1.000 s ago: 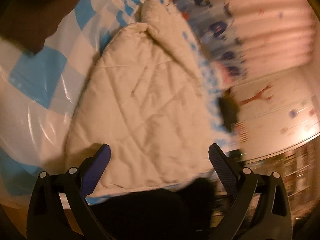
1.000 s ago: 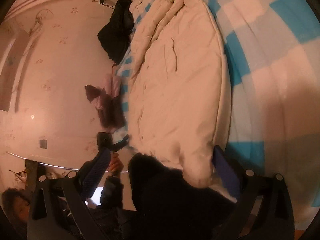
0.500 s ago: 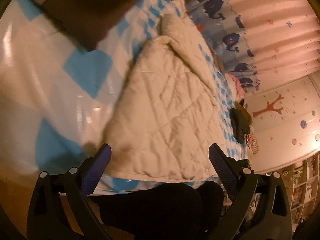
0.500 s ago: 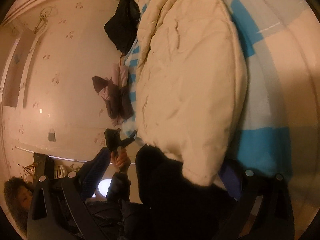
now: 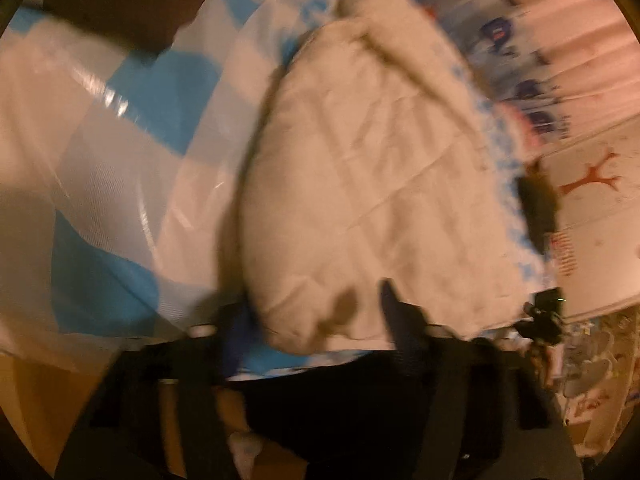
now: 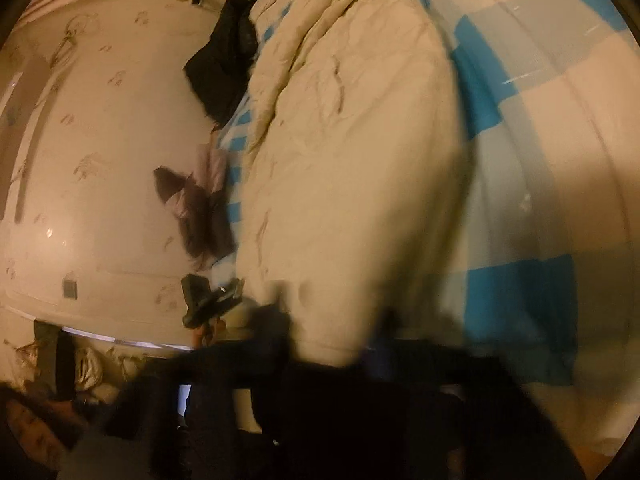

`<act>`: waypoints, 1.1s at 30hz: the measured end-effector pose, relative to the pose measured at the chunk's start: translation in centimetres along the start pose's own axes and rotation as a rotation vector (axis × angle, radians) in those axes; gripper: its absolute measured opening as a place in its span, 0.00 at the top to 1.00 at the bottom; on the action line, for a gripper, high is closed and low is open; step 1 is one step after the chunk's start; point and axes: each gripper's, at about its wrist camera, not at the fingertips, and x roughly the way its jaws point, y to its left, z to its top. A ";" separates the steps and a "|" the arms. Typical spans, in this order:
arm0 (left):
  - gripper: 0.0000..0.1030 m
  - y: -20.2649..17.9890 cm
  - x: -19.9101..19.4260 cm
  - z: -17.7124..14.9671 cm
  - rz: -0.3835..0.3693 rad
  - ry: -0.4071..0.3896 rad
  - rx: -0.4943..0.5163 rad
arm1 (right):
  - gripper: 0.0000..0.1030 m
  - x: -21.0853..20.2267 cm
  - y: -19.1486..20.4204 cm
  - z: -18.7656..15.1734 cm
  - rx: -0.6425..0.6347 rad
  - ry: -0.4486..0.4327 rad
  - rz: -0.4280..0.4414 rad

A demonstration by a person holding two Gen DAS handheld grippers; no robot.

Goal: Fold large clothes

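Observation:
A cream quilted padded garment [image 5: 372,184] lies lengthwise on a bed with a blue and white checked cover [image 5: 132,152]. My left gripper [image 5: 312,320] is at the garment's near left corner, its fingers narrowed around the hem; blur hides whether they pinch it. In the right wrist view the same garment [image 6: 352,168] fills the middle. My right gripper [image 6: 332,344] is at its near right corner, fingers closed in around the edge, also blurred. The left gripper [image 6: 212,300] shows small at the other corner.
A dark garment [image 6: 226,64] and a pinkish-brown one [image 6: 196,208] lie along the bed's far edge by the wall. A whale-print curtain [image 5: 520,40] hangs behind the bed. The person's dark clothing [image 5: 360,408] fills the foreground. Shelves [image 5: 592,360] stand at right.
Both grippers have moved in onto the near hem corners of the garment, and their fingers have narrowed from wide open. Both views are now motion-blurred.

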 end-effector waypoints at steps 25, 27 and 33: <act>0.91 -6.2 -8.9 -2.1 -0.109 -0.116 0.131 | 0.23 -10.3 5.5 -2.5 -0.100 -0.217 -0.069; 0.91 -4.0 -7.2 -2.3 -0.089 -0.082 0.093 | 0.22 -10.4 2.7 -2.4 -0.035 -0.221 -0.088; 0.82 -1.5 -5.3 -2.4 -0.091 -0.058 0.061 | 0.22 -8.9 -3.8 -2.1 0.107 -0.185 -0.066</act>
